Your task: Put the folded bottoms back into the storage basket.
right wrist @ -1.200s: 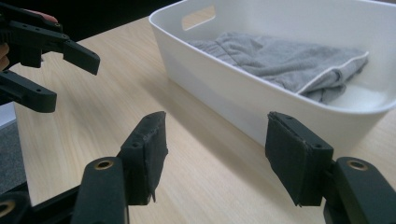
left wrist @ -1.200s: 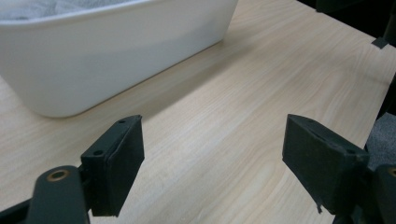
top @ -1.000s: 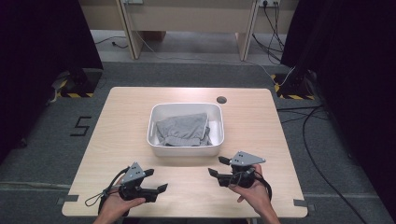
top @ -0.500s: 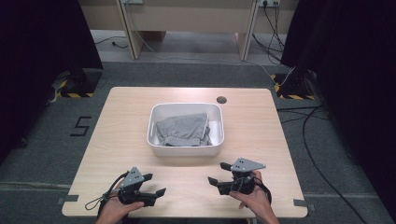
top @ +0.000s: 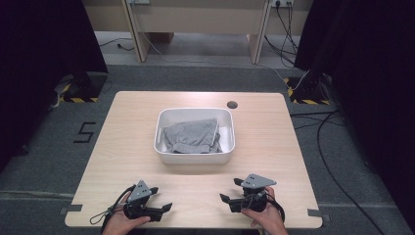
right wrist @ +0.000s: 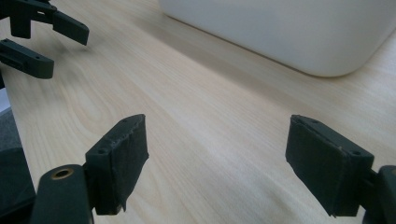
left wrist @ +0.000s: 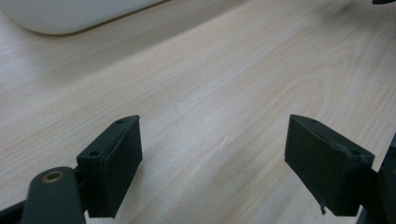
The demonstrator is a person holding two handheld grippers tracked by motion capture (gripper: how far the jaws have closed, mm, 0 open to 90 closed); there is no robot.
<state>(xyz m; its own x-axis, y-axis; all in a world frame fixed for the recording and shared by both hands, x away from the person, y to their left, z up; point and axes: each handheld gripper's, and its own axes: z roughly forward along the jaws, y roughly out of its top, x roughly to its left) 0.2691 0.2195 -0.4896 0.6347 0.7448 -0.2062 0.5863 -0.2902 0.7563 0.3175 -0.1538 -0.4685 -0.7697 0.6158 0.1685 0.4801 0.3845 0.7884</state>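
A white tub (top: 194,149) stands mid-table with a crumpled grey cloth (top: 192,134) lying inside it. My left gripper (top: 163,198) rests near the table's front edge at the left, jaws open and pointing right, with nothing between them. Its own view shows the left gripper (left wrist: 212,130) over bare wood, the tub (left wrist: 70,14) at the top left. My right gripper (top: 229,190) sits near the front edge at the right, open and empty, jaws pointing left. In its view the right gripper (right wrist: 217,126) faces the tub (right wrist: 289,32) and the left gripper (right wrist: 32,37).
The wooden table (top: 274,137) has a small round hole (top: 232,104) behind the tub. Cables (top: 105,215) trail from the grippers over the front edge. Dark curtains and floor cables (top: 333,147) flank the table.
Both grippers have drawn back toward the table's front edge, still open. The tub and cloth have not moved.
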